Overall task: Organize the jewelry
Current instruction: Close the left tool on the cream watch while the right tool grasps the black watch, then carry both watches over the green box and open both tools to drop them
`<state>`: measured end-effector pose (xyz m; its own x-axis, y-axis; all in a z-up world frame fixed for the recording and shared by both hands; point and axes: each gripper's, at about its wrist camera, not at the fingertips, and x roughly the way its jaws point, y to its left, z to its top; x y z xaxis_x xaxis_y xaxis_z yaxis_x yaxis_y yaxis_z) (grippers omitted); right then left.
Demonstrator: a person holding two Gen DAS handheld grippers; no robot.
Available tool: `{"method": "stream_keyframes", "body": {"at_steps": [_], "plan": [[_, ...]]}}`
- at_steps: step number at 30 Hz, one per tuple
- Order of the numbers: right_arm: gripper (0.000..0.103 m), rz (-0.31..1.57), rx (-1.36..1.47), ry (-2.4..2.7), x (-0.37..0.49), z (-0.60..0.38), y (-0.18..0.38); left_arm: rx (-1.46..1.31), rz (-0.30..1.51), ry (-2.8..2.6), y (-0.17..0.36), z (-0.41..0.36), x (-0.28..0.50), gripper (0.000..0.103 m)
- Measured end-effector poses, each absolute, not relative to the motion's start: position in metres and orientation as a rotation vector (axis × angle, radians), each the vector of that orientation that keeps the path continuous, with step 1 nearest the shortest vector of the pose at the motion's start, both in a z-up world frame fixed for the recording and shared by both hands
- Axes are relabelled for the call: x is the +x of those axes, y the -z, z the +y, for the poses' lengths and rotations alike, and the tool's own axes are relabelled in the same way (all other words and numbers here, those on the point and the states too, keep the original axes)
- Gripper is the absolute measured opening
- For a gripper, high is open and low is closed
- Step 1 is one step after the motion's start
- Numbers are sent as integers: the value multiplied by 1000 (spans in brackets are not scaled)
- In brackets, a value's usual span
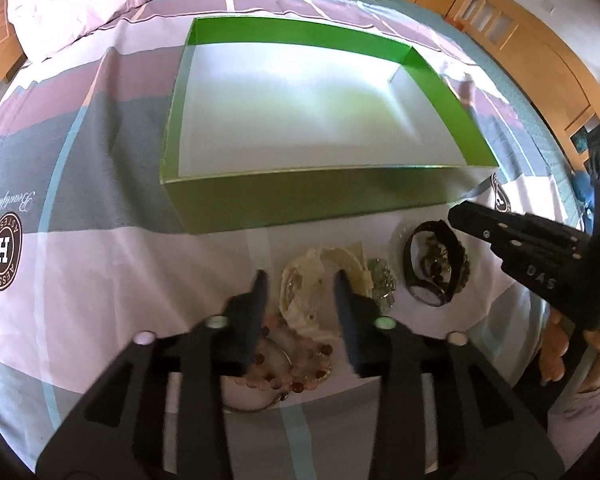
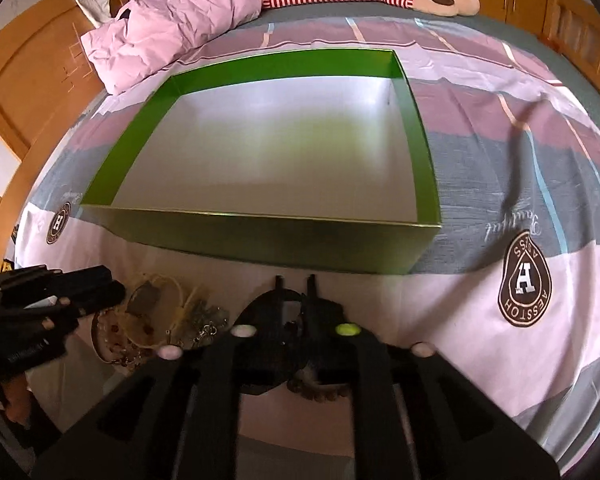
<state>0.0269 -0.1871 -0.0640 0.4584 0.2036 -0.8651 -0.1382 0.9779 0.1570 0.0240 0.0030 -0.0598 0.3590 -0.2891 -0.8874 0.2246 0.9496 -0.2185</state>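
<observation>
Down at six o'clock in the left wrist view, the left gripper [image 1: 300,280] hangs spread over a cream bracelet [image 1: 320,276], touching nothing. Beaded bracelets [image 1: 300,364] lie beneath. At three o'clock the right gripper [image 1: 454,214], slightly parted, hovers by a black watch [image 1: 428,268]. The green box [image 1: 300,200] sits at twelve o'clock.
</observation>
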Motion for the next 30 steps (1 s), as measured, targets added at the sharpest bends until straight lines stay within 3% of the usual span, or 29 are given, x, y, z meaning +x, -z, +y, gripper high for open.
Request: {"method": "stream_keyframes", "body": {"at_steps": [1,7,9,10,12,13,19,30], "plan": [[37,1081,59,-211,27,-186,64,-59,1161,333,62,3,23,39],[38,1148,-51,-225,24,-171,81,-15,1220,312,81,-5,26,41],[30,1161,-79,-224,23,-167,86,3,1236,304,87,-9,28,41],[18,1156,-97,-219,21,-165,86,17,1236,296,89,-11,28,40],[8,1136,-106,-229,19,-163,83,29,1238,288,91,-13,29,34],[7,1128,-101,-239,18,-162,80,17,1242,296,92,-14,29,24],[5,1044,-68,-284,14,-165,60,-17,1201,297,78,-11,29,24],[5,781,76,-346,25,-177,-3,-113,955,362,4,11,39,24]]}}
